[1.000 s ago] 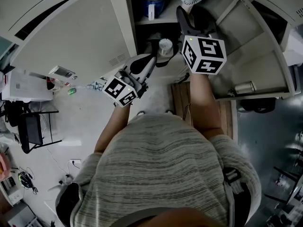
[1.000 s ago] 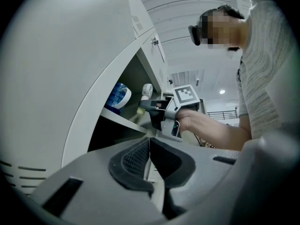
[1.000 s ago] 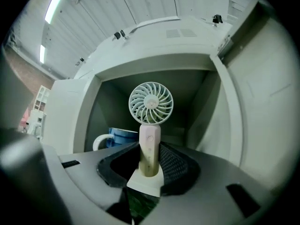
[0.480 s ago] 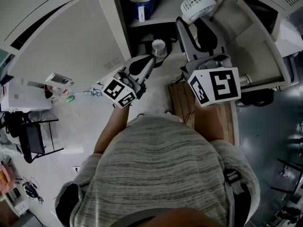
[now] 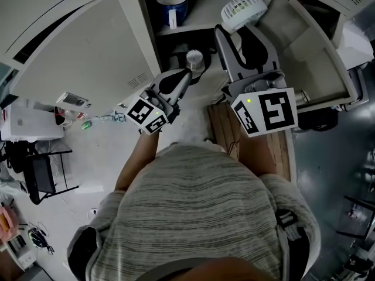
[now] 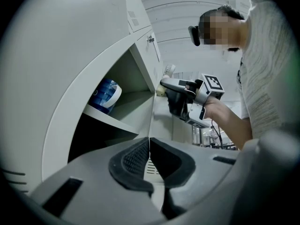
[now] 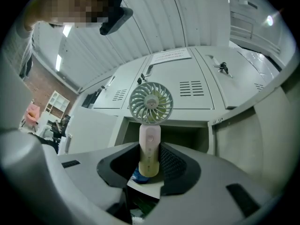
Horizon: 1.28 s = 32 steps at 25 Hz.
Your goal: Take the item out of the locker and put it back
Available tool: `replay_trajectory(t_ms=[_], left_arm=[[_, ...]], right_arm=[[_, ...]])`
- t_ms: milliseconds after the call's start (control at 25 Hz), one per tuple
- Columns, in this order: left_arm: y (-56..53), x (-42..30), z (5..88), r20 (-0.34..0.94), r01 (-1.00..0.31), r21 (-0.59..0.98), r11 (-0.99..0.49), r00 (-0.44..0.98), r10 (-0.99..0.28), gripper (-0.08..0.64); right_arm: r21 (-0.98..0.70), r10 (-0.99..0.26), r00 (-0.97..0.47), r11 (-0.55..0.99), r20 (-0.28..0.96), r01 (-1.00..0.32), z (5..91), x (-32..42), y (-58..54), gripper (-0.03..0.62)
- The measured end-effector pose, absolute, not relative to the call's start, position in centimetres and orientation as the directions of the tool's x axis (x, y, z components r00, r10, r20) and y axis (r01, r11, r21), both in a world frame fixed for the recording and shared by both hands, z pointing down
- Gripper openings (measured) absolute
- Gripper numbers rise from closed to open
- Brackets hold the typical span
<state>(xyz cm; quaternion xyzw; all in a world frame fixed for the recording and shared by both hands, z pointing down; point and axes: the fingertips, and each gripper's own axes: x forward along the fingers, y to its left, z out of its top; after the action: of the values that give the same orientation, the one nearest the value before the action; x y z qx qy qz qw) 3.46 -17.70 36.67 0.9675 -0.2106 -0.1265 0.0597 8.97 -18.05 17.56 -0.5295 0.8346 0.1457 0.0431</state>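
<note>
Right tool [image 7: 150,162] pinches the handle of a small handheld fan [image 7: 151,103]; pads press on both sides of the lower handle, and the round grille head stands upright above the tool tips. In the head view this tool [image 5: 240,33] points at the locker [image 5: 88,51], and the fan [image 5: 243,7] sits just in front of the open upper compartment, outside it. A blue mug [image 5: 171,2] stands on the shelf inside that compartment, left of the fan. The left gripper view confirms this: the mug [image 6: 105,95] is in the locker [image 6: 140,74], and the right tool is out in front of the opening. Left tool [image 6: 149,146] has its pads pressed together with nothing between them. It hangs [image 5: 186,75] before the lower compartment, well clear of the fan.
</note>
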Motion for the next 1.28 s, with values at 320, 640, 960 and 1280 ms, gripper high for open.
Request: replay_trajectory(t_ms=[320, 640, 960, 1280], left_arm=[[-18.0, 2.8, 36.9, -0.21, -0.418, 0.166, -0.893, 0.87, -0.447, 0.008], [-18.5, 2.0, 37.4, -0.202, -0.45, 0.175, -0.876, 0.854, -0.479, 0.008], [-19.0, 1.7, 37.8, -0.194, -0.462, 0.188, -0.867, 0.848, -0.494, 0.008], [-19.1, 2.2, 38.0, -0.192, -0.455, 0.193, -0.869, 0.851, -0.488, 0.008]], right_arm=[[0.136, -0.888, -0.426, 0.407, -0.171, -0.903, 20.4, 9.2, -22.3, 0.14], [0.076, -0.928, -0.364, 0.358, -0.078, -0.931, 24.4, 10.4, -28.7, 0.14], [0.063, -0.957, -0.291, 0.291, 0.017, -0.955, 27.9, 11.7, -33.2, 0.14], [0.096, -0.967, -0.254, 0.255, 0.015, -0.962, 28.3, 11.9, -33.7, 0.14]])
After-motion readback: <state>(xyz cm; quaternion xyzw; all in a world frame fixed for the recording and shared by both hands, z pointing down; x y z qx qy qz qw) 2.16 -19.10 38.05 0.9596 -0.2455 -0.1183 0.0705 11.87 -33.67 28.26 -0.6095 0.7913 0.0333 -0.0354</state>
